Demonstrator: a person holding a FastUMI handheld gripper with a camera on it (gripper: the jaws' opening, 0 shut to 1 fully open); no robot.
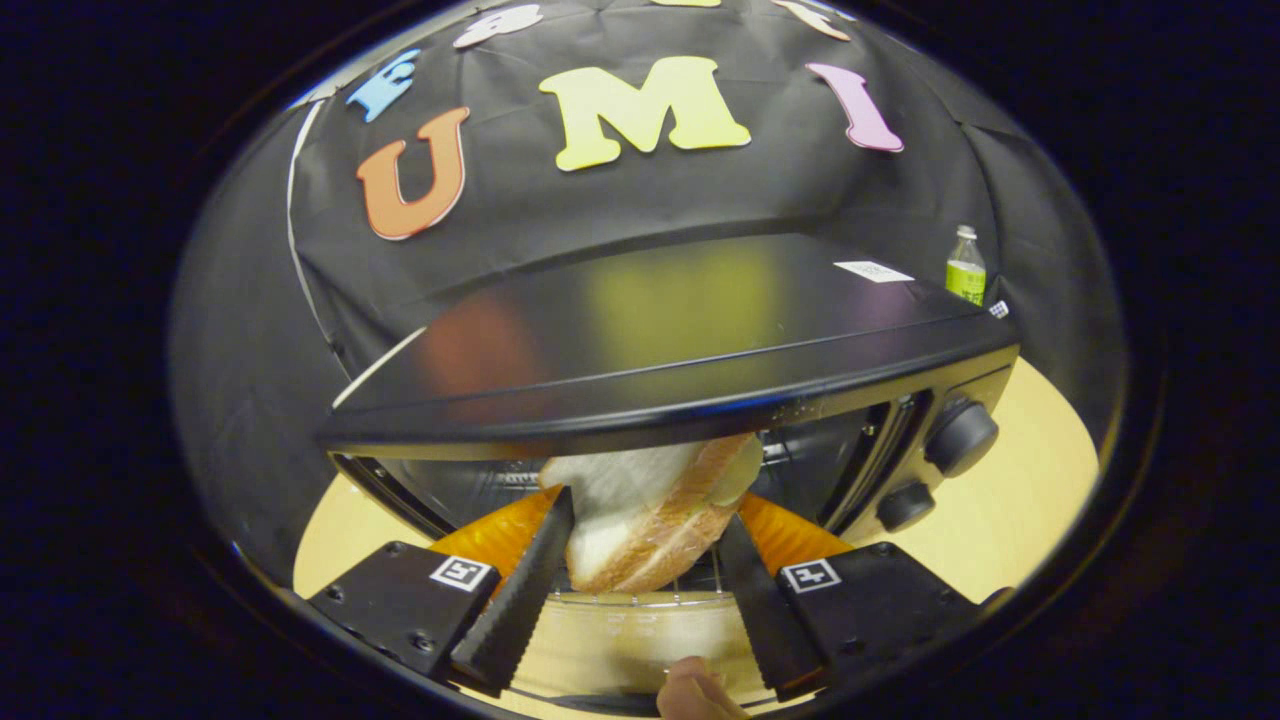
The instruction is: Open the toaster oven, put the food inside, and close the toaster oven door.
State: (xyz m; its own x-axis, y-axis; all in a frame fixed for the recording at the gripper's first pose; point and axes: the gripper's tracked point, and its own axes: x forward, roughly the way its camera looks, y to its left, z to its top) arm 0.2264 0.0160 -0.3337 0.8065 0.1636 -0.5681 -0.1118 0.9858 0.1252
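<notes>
Now bread slice (640, 525) between jaws, toaster oven (680, 360) open

The claw (640, 560) shows as two long, narrow fingers (515, 600) rising from the lower middle of the frame, their inner faces ribbed with fine cross-ridges along the whole length. Each finger springs from a flat, dark, angular mounting block, one at lower left (400, 600) and one at lower right (880, 610). Small round screw heads sit at the corners of the blocks. Each block carries a small white square sticker printed with a black-and-white coded marker (461, 573), set near its inner top corner. Behind the fingers, bright orange ribbed parts (500, 535) of the tool fan outward to either side.
</notes>
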